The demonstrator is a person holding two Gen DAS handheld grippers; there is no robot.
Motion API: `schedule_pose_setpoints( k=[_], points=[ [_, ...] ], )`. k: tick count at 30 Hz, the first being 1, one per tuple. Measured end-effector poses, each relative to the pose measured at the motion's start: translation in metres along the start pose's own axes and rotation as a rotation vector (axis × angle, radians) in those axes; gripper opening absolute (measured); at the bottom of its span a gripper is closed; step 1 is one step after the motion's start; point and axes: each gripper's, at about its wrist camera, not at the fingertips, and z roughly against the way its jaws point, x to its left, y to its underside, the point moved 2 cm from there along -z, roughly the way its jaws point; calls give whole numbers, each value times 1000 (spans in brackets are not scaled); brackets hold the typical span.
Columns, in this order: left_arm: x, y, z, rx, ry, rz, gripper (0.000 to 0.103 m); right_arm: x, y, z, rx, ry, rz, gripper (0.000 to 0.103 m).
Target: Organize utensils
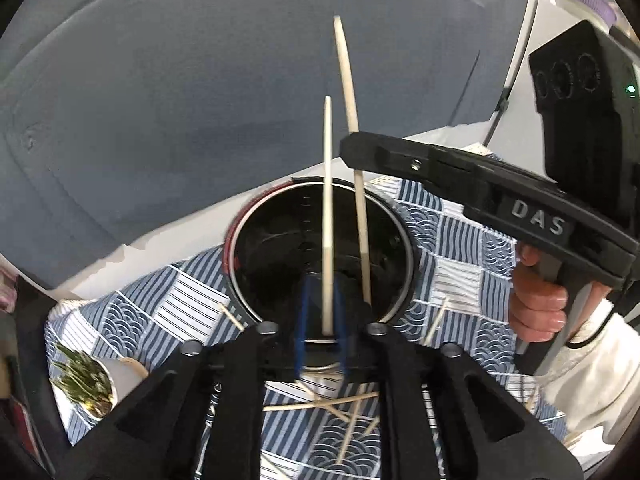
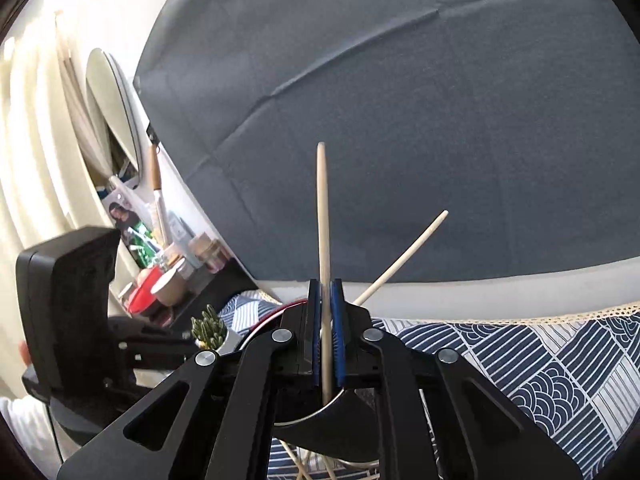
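Two light, stiff chopsticks, one clenched low in our left gripper [image 1: 320, 328], one in our right gripper [image 2: 328, 344], hover above the black holder [image 1: 320, 256].

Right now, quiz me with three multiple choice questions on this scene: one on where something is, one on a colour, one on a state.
1. Where is the round black holder?
A. on the patterned cloth
B. on the floor
C. on a shelf

2. What colour are the gripper pads?
A. red
B. blue
C. yellow

3. What is the state of the left gripper?
A. wide open
B. shut on nothing
C. shut on a chopstick

Answers:
1 A, the cloth shows all round the holder's rim.
2 B, blue strips line the inner faces of the fingers.
3 C, the pale stick stands clamped between the pads, over the holder.
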Motion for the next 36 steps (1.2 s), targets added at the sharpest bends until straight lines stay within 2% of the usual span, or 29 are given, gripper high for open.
schedule_pose_setpoints(
  k=[4,8,11,12,13,15,18,21,22,23,25,28,30,32,36],
  points=[
    [1,1,5,-8,15,-14,41,0,0,2,2,15,-2,9],
    [1,0,10,1,17,-26,43,-2,-4,7,8,28,-4,9],
    [0,-3,3,31,43,-31,43,-7,-7,3,12,80,0,10],
    [0,-4,1,32,52,-31,43,-11,-7,2,10,94,-12,17],
    [2,-4,0,30,59,-25,43,-17,-6,2,9,97,-29,34],
    [4,-3,3,18,83,-2,43,-35,-4,0,26,89,-87,55],
    [5,5,18,-24,102,14,43,-67,-2,-4,74,32,-212,64],
    [16,20,38,-61,133,88,48,-96,2,-2,108,73,-278,65],
    [23,30,47,-70,142,131,60,-104,4,-1,120,91,-269,65],
    [28,37,52,-76,130,160,67,-110,8,-1,149,109,-243,65],
    [38,57,63,-76,98,220,67,-115,17,-3,220,131,-188,65],
    [54,95,72,-24,12,305,67,-113,44,1,326,171,-128,65],
    [60,125,72,38,-39,364,67,-110,60,9,365,194,-122,65],
    [63,151,69,79,-45,436,67,-105,73,17,393,207,-114,66],
    [60,186,61,126,-52,506,67,-89,92,27,439,236,-38,66]
  ],
)
